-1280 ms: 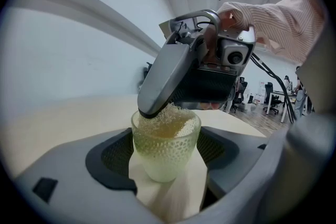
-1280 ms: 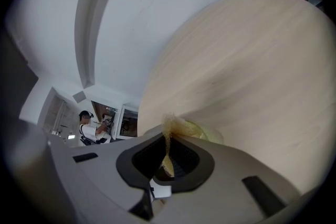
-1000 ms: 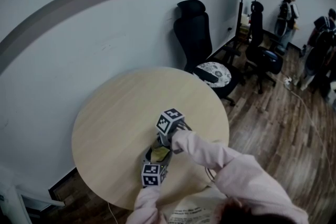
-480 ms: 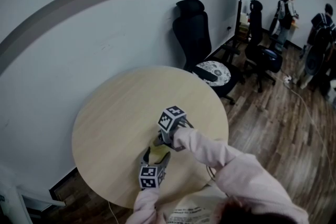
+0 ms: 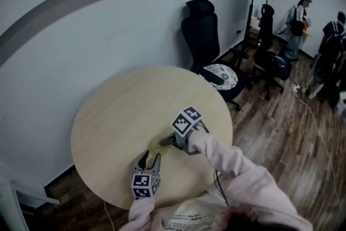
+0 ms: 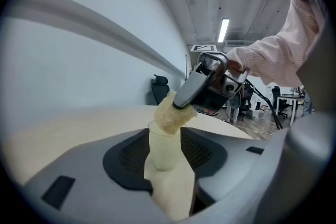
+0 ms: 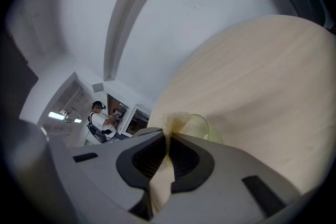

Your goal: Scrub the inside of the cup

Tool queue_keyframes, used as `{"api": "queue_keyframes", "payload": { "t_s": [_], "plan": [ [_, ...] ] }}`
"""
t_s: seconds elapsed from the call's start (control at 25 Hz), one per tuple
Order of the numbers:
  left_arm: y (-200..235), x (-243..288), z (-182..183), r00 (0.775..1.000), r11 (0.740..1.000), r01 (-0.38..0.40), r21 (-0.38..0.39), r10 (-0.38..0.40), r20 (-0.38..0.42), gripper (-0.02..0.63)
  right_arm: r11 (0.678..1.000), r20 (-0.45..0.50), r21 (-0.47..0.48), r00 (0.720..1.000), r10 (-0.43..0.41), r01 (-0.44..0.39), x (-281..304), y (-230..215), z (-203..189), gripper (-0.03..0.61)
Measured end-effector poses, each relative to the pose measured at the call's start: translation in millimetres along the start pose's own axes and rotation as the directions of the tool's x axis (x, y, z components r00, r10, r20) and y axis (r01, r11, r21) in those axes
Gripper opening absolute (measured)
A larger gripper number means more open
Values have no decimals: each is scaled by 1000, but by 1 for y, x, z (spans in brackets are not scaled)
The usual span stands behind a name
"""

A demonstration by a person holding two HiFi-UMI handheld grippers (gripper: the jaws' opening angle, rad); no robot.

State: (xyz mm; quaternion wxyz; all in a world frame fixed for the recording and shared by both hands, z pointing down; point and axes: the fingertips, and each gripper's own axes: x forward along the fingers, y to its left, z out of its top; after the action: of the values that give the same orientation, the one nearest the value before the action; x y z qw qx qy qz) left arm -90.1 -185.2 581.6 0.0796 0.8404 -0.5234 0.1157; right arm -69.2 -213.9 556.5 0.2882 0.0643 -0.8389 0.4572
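Note:
A small translucent cup (image 6: 164, 148) stands upright on the round wooden table (image 5: 119, 111). It also shows as a pale shape (image 5: 156, 146) under my right gripper. The right gripper (image 5: 166, 142) is shut on a yellow sponge (image 6: 170, 115), which sits in the cup's mouth. In the right gripper view the sponge (image 7: 171, 122) sticks out of the shut jaws (image 7: 169, 140), with the cup's rim (image 7: 203, 126) just behind it. My left gripper (image 5: 150, 158) sits closer to the table's near edge. Its jaws are closing; the cup stands just ahead of their tips and the pads do not press on it.
A black office chair (image 5: 203, 30) and a seat with a patterned cushion (image 5: 220, 76) stand behind the table by the wall. Several people (image 5: 298, 19) and more chairs are at the far right on the wooden floor. The table's near edge lies right under the left gripper.
The left gripper has let go of the cup and drawn back toward the near table edge, its jaws narrower. The right gripper with the sponge has shifted slightly right.

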Motion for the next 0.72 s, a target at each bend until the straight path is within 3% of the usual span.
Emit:
{"api": "queue_keyframes", "payload": {
  "t_s": [0.36, 0.52, 0.72],
  "plan": [
    [3, -25, 13, 998, 997, -62, -35, 61, -7, 98, 983, 203, -182, 977, 60, -22, -17, 7, -16, 21],
    [0, -39, 17, 996, 994, -84, -66, 83, -18, 63, 960, 329, -278, 941, 81, 15, -35, 16, -20, 22],
    [-2, -62, 26, 993, 987, -119, -106, 118, -17, 11, 908, 465, -411, 876, 131, 83, -60, 34, -27, 21]
  ]
}}
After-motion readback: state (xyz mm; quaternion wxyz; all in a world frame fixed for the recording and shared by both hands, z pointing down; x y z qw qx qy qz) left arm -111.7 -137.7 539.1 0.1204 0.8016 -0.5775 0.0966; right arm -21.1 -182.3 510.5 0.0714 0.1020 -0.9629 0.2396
